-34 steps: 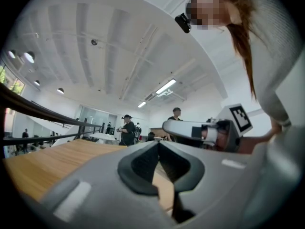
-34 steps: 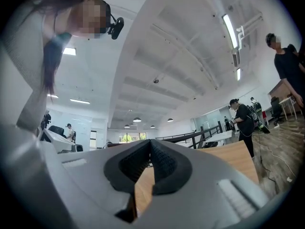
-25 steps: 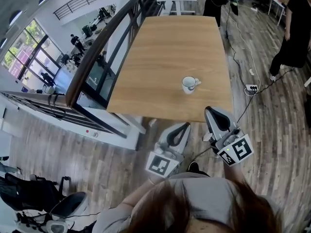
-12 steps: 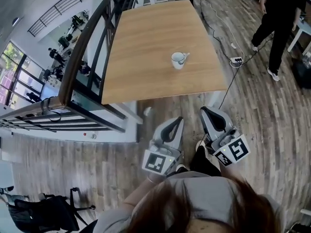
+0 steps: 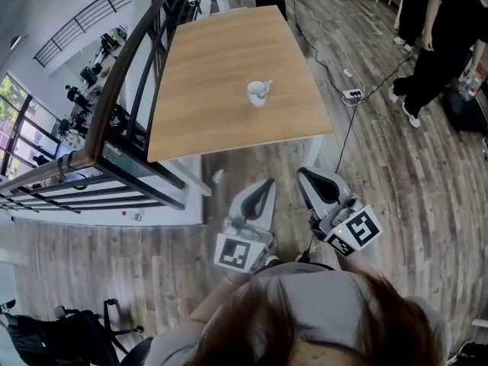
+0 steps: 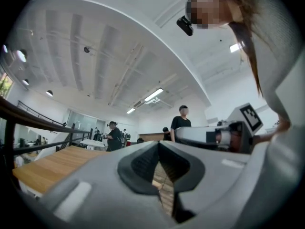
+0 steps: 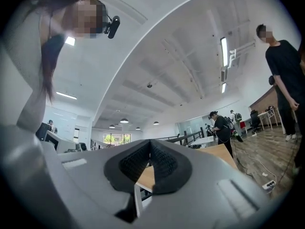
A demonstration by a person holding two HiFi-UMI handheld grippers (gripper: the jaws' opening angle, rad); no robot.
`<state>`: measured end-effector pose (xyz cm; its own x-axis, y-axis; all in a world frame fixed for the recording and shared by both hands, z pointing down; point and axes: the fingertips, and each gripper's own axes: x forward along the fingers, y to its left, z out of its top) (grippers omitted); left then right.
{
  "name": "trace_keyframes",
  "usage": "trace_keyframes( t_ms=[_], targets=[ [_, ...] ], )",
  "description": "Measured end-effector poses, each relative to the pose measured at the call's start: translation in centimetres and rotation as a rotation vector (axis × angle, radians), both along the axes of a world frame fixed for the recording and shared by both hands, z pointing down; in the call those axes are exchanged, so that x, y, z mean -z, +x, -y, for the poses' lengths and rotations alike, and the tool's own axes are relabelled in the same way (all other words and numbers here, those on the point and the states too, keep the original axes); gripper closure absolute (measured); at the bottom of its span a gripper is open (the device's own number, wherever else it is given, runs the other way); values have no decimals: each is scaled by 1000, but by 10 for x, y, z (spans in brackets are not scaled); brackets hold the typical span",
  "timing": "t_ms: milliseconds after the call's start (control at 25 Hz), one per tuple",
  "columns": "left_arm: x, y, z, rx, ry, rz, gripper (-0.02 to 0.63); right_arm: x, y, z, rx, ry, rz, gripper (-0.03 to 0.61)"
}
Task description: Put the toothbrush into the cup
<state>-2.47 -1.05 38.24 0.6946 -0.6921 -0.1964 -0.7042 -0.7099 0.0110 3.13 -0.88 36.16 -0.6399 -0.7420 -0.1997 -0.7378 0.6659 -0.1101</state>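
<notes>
A white cup (image 5: 257, 93) stands on the wooden table (image 5: 213, 105), and a toothbrush (image 5: 265, 87) leans out of it to the right. Both grippers hang over the plank floor in front of the table's near edge, well short of the cup. My left gripper (image 5: 268, 182) has its jaws together with nothing between them, and its own view (image 6: 158, 145) shows the same. Beside it, my right gripper (image 5: 304, 174) is also shut and empty (image 7: 150, 142). Both point toward the table and slightly upward.
A dark railing (image 5: 114, 105) runs along the table's left side above a lower floor. A cable and power strip (image 5: 351, 94) lie on the floor at the right. People in black (image 5: 438, 36) stand at the far right.
The table and cup have slid farther away in the head view. Both grippers have drawn back from the table's near edge, staying shut.
</notes>
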Motion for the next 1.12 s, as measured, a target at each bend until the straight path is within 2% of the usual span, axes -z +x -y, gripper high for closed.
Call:
trace_keyframes(
  t_ms=[200,480,1120],
  targets=[
    [-2,4,-14,22,-4,12,611,3,0,-13,44,16,-6,574],
    [-5,4,-26,44,-32,21,611,-15,-13,-23,83,1,-71,574],
    [-1,17,-27,30,-38,2,611,-7,-6,-28,80,22,-77,574]
  ],
)
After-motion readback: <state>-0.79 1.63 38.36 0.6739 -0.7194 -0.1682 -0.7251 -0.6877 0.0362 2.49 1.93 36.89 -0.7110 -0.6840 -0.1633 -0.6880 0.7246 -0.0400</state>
